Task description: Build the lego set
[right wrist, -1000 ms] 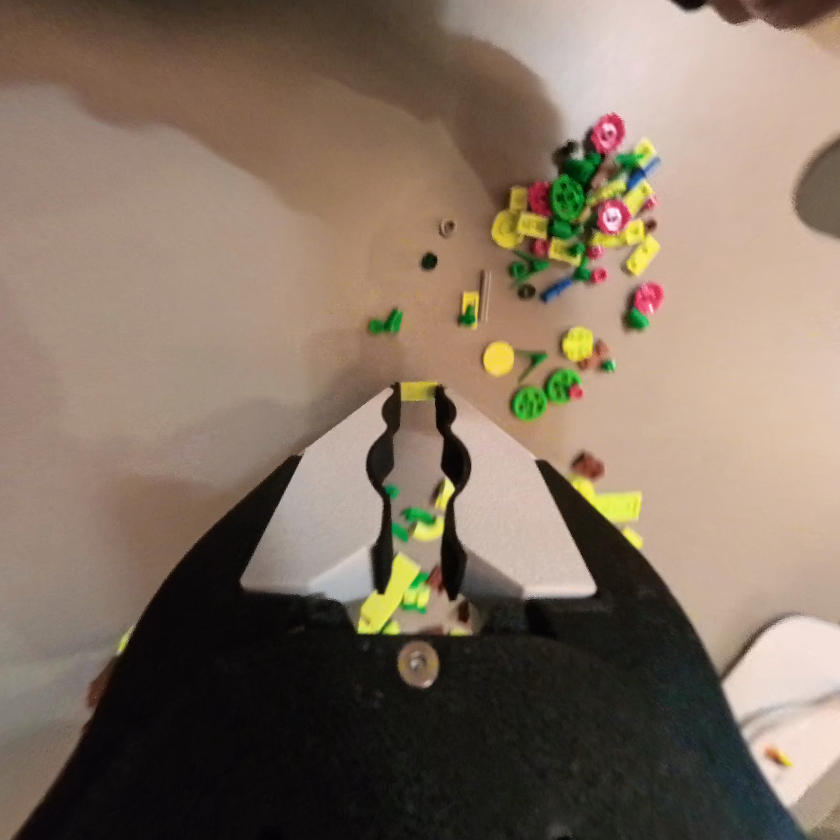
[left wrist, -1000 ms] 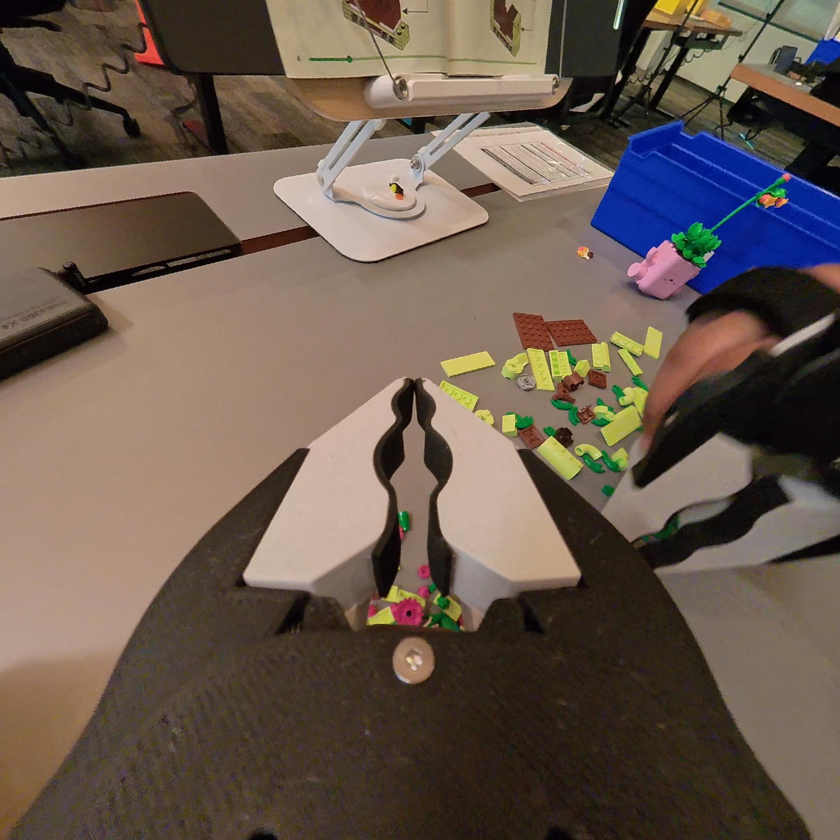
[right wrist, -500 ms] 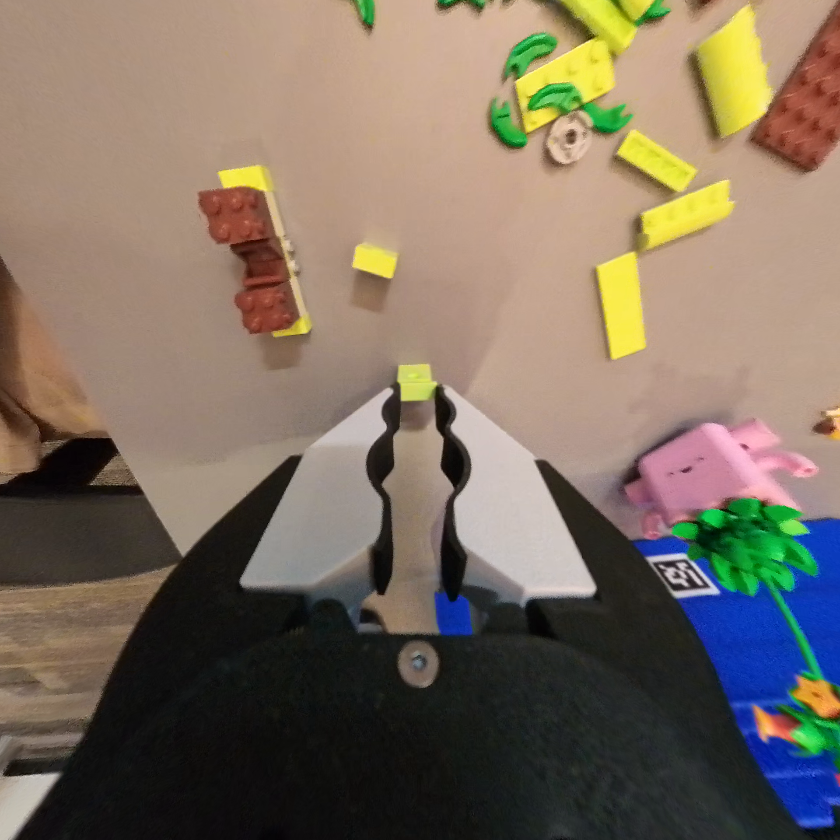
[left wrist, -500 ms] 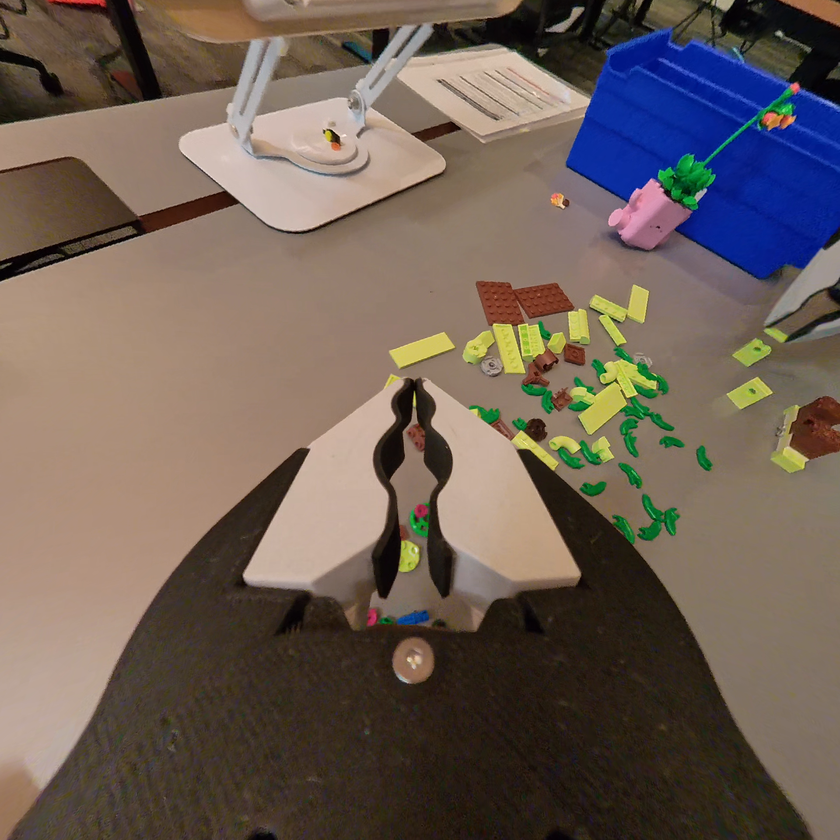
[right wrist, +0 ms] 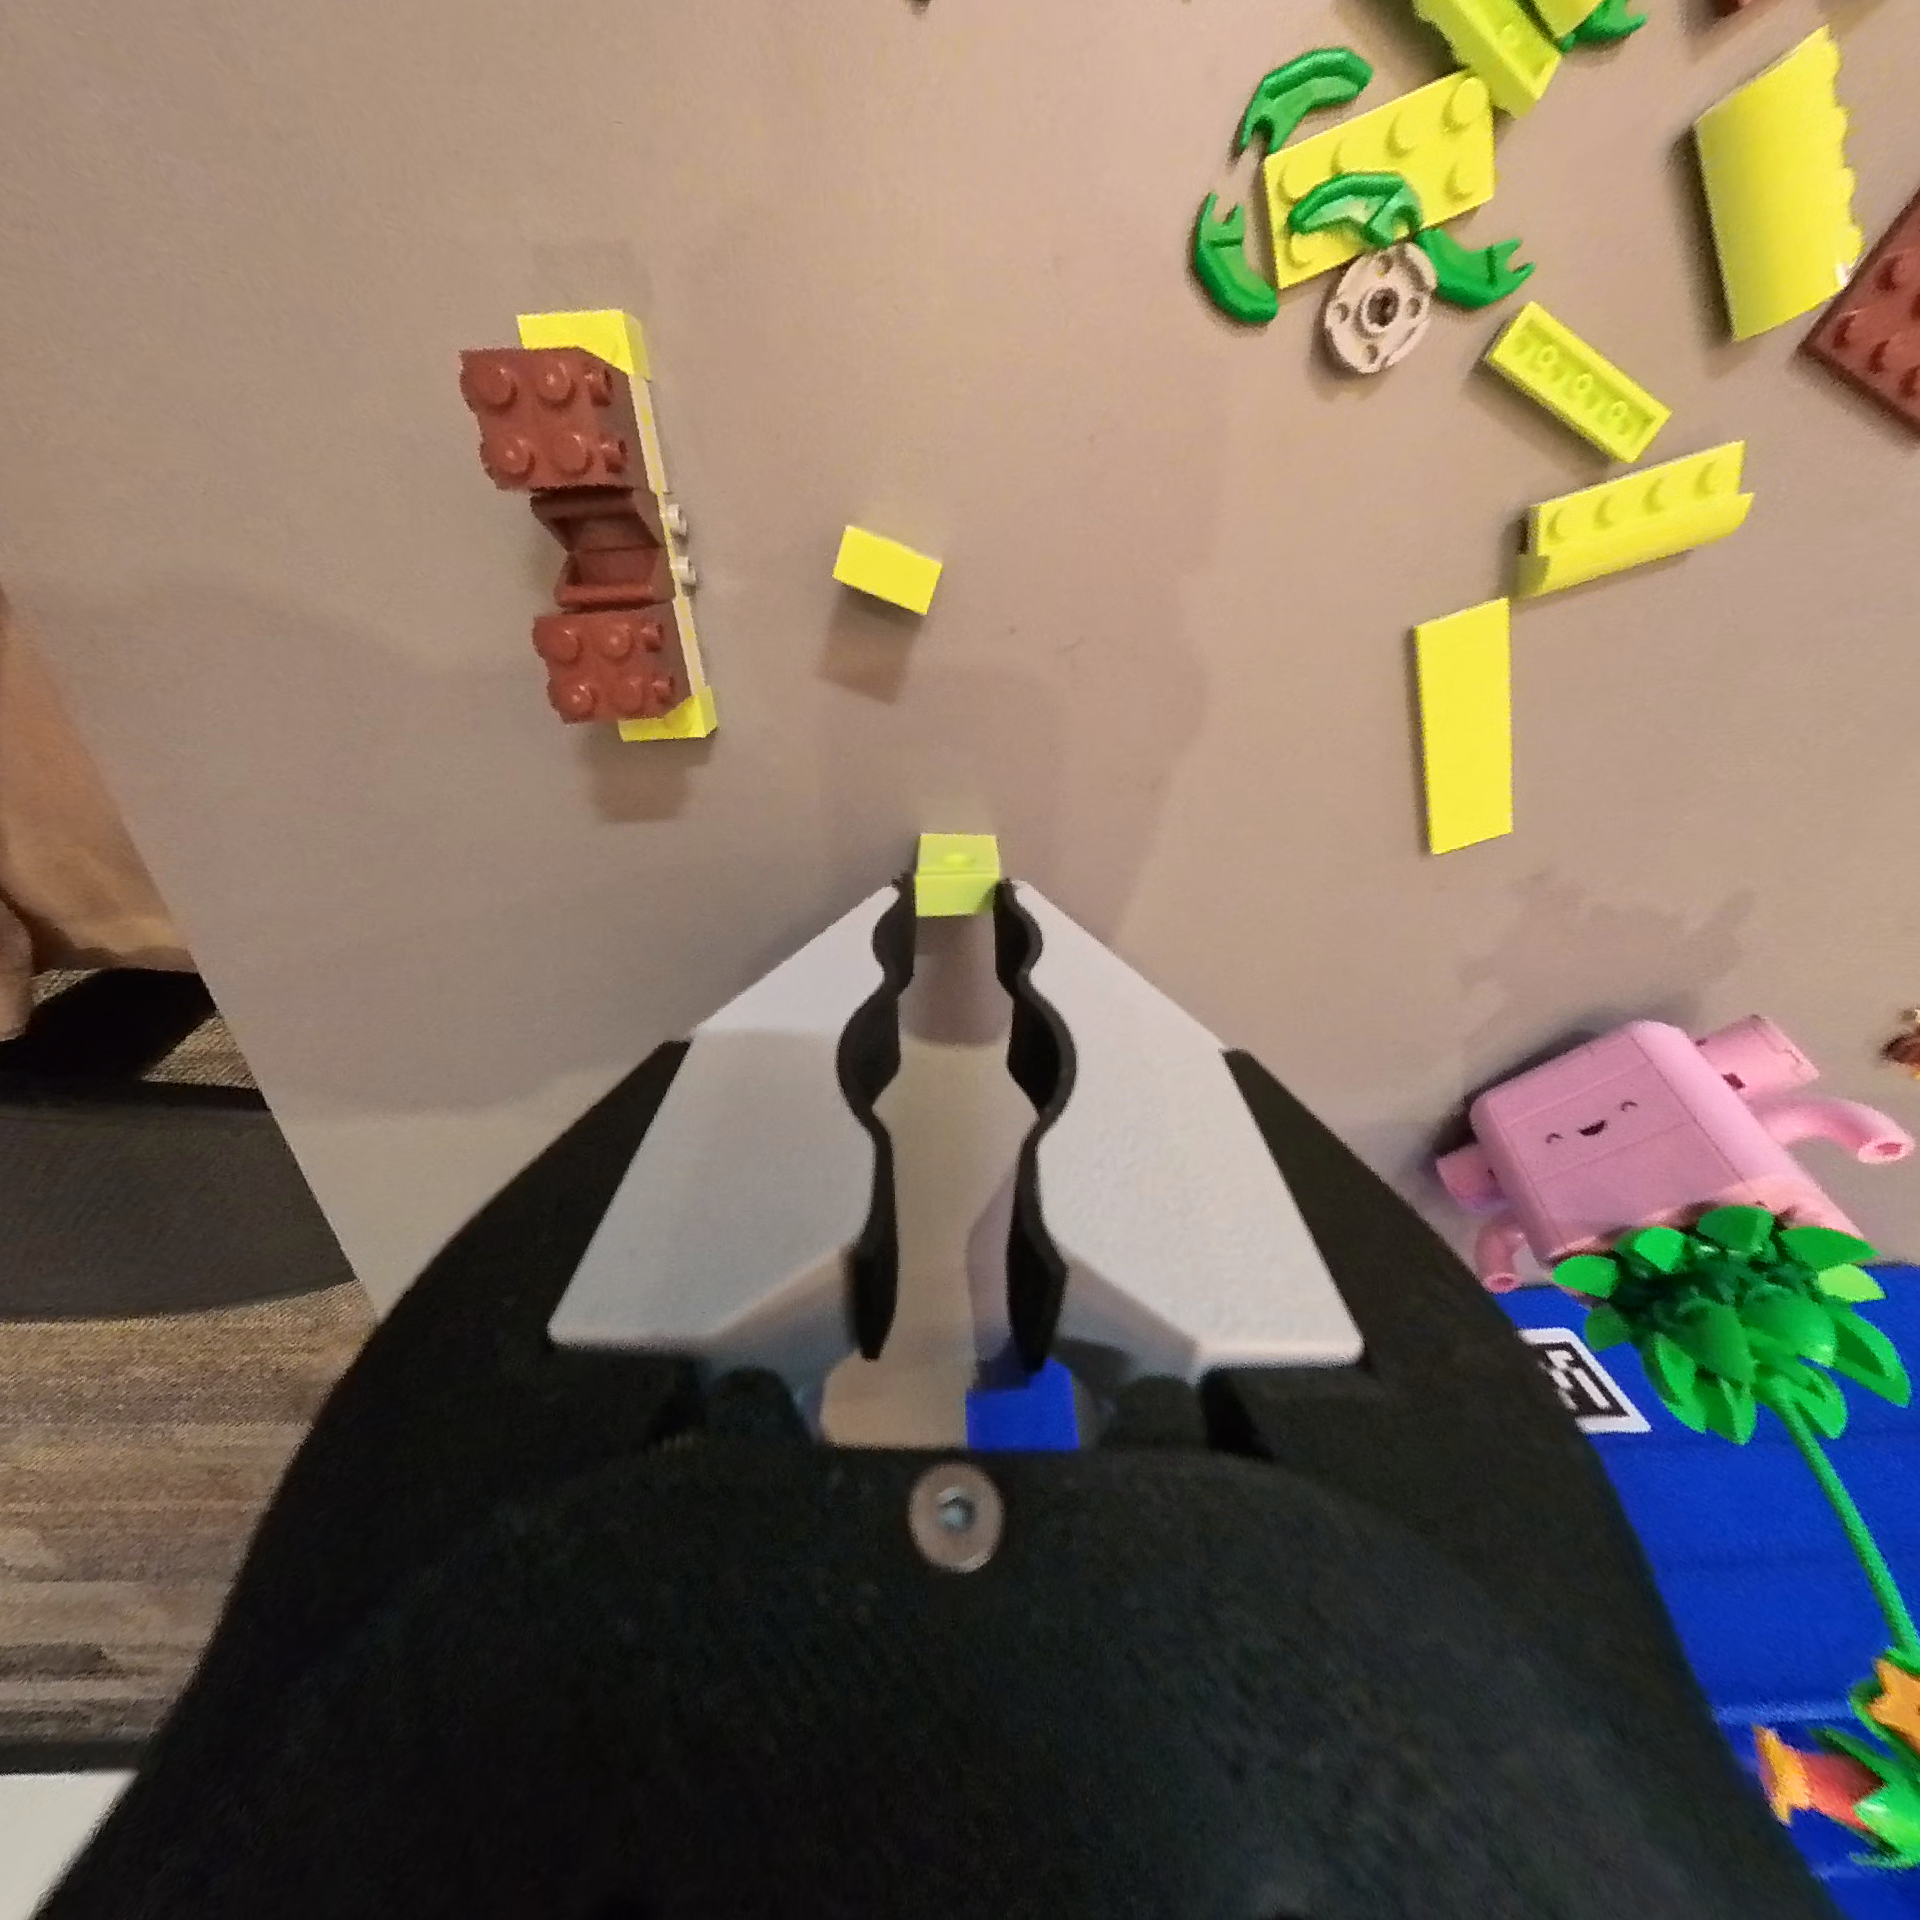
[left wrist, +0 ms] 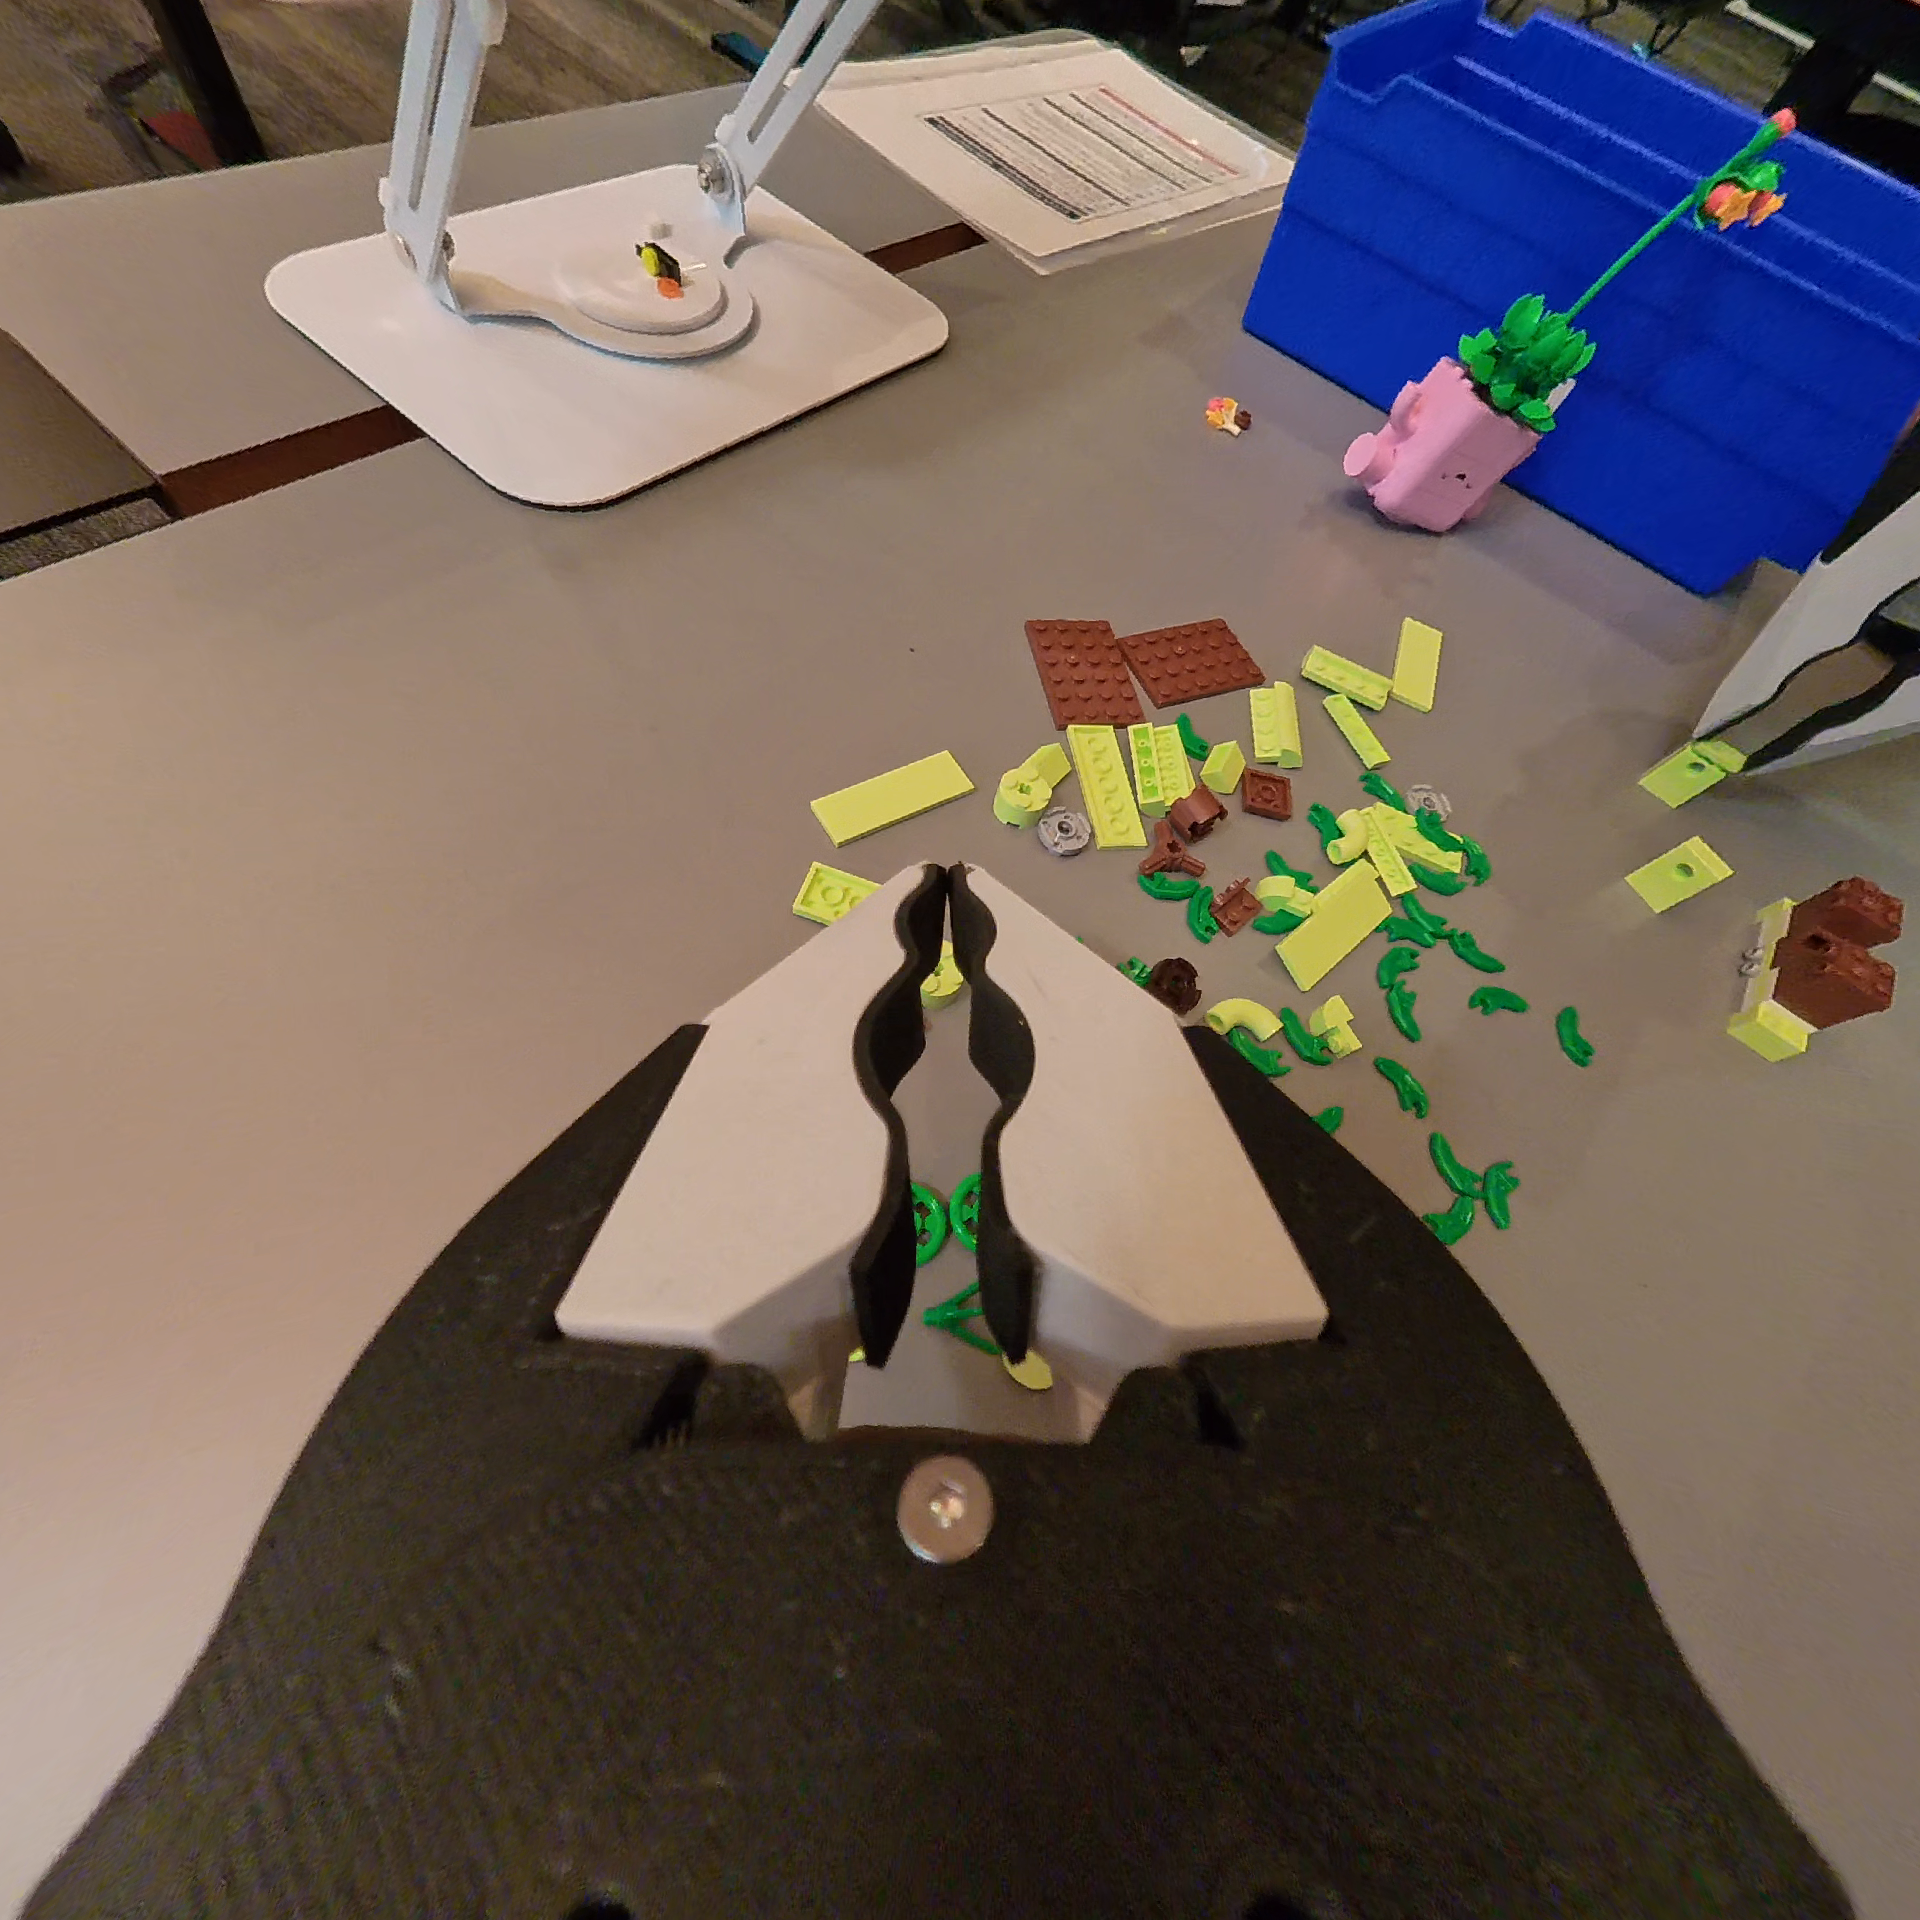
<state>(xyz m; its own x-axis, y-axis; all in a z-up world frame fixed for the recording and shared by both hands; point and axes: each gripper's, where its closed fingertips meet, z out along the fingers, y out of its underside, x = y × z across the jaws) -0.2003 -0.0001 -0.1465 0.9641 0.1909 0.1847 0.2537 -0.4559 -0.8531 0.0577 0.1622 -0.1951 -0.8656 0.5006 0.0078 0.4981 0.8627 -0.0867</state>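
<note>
My left gripper (left wrist: 951,878) is shut and empty, hovering over the near edge of a scatter of lime, brown and green lego pieces (left wrist: 1247,831). My right gripper (right wrist: 956,896) is shut on a small lime plate (right wrist: 956,875) held at its tips, just above the grey table. It also shows at the right edge of the left wrist view (left wrist: 1720,764). A brown and lime sub-assembly (right wrist: 587,540) lies ahead and to the left of it, also in the left wrist view (left wrist: 1829,961). A loose lime tile (right wrist: 888,566) lies between them.
A pink pot figure with a green plant (left wrist: 1444,457) leans by a blue bin (left wrist: 1558,260) at the back right. A white stand base (left wrist: 613,322) and a paper sheet (left wrist: 1070,145) sit at the back. The table edge (right wrist: 239,1039) runs left of my right gripper. One gripper's finger ends stand about 30 centimetres off the other's. To reach the loose lime tile (right wrist: 888,566) in a straight line is about 5 centimetres for my right fingers, about 25 centimetres for my left. Seen from the left wrist view (left wrist: 1700,862) as well.
My right gripper has carried the lime plate from the pink and green pile over to the brown sub-assembly and come closer to the table. My left gripper moved forward towards the lime and brown pile.
</note>
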